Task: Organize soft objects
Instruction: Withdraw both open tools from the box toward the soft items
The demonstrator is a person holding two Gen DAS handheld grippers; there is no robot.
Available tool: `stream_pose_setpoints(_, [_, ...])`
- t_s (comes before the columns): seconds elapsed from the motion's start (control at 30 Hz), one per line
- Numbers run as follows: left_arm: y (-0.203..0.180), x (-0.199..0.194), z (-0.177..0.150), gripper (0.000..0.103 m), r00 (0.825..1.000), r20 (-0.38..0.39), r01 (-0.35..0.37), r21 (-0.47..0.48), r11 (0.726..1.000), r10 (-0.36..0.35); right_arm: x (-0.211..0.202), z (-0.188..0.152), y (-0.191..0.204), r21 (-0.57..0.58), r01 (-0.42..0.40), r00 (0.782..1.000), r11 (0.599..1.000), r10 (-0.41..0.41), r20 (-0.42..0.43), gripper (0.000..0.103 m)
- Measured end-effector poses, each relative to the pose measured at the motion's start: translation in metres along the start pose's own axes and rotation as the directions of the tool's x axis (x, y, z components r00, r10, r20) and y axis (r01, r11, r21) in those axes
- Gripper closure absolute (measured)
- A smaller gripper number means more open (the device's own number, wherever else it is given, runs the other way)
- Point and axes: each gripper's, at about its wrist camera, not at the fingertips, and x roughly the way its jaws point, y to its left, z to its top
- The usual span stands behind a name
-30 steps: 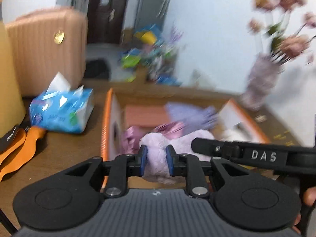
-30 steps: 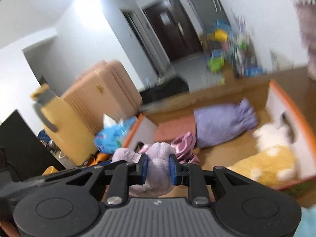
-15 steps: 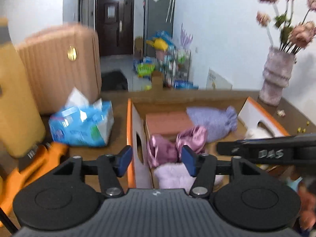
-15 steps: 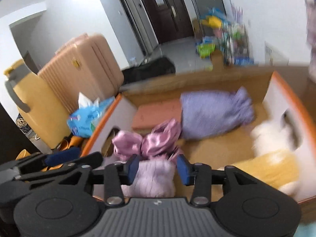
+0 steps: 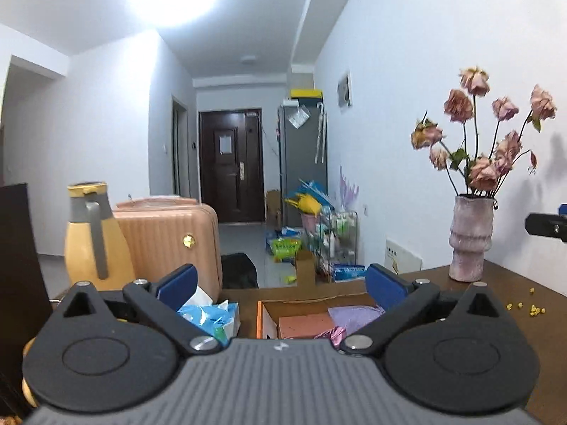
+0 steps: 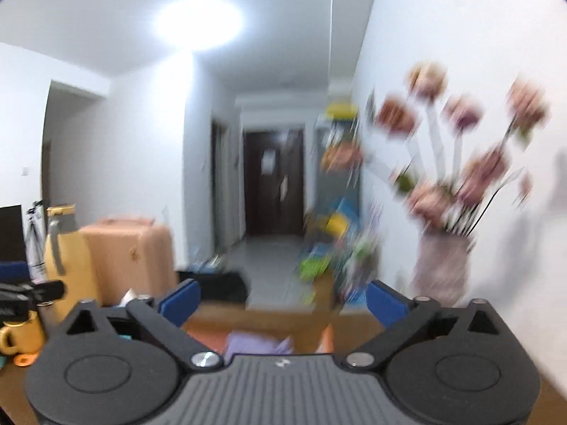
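My left gripper (image 5: 280,285) points level over the near end of the cardboard box (image 5: 264,318); its jaws are opening wide with nothing between them. In the box I see a terracotta block (image 5: 306,324), a purple cloth (image 5: 354,315) and a shiny pink piece (image 5: 331,334). My right gripper (image 6: 281,301) is also opening wide and holds nothing. Its view is blurred and shows only the purple cloth (image 6: 255,345) and an orange box edge (image 6: 327,336). The lilac plush toy is out of sight below the gripper bodies.
A blue tissue pack (image 5: 209,315), a yellow jug (image 5: 94,237) and a peach suitcase (image 5: 166,244) stand left of the box. A vase of dried roses (image 5: 469,241) stands at the back right, with yellow crumbs (image 5: 524,306) near it. A yellow mug (image 6: 17,333) sits far left.
Both grippers were shut on the lilac plush toy over the box. They let it go into the box, opened wide, rose and tipped up toward level.
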Motion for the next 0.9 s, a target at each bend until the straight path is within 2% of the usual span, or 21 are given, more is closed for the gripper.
stream_pose_setpoints(0.07, [-0.005,-0.011,-0.001,0.000,1.000,0.002,-0.001,-0.012,1.000,0.001,-0.011,-0.001,-0.004,0.016,-0.010,1.000,1.000,0.010,-0.016,0.002])
stream_pose_setpoints(0.33, [-0.016,-0.048,0.001,0.000,0.999,0.036,0.010,-0.012,1.000,-0.010,-0.047,0.001,-0.016,0.064,-0.016,0.999,0.998,0.014,0.033,0.002])
stream_pose_setpoints(0.5, [-0.018,-0.073,-0.009,0.000,0.999,0.025,-0.020,-0.026,0.999,0.021,-0.069,-0.011,-0.014,0.057,0.003,1.000,0.998,-0.005,0.029,0.002])
stream_pose_setpoints(0.6, [-0.015,-0.102,-0.034,0.000,1.000,0.018,-0.022,-0.048,0.999,0.023,-0.097,-0.035,-0.010,0.039,-0.008,1.000,0.999,0.007,0.018,0.002])
stream_pose_setpoints(0.8, [-0.018,-0.161,-0.091,0.000,0.999,-0.008,0.038,-0.047,0.998,-0.038,-0.152,-0.096,0.006,0.013,-0.061,0.996,0.998,0.062,-0.060,0.002])
stream_pose_setpoints(0.9, [-0.023,-0.177,-0.118,0.000,0.996,-0.072,0.051,-0.049,0.997,-0.054,-0.177,-0.126,0.016,0.019,-0.091,0.991,0.996,0.092,-0.094,0.002])
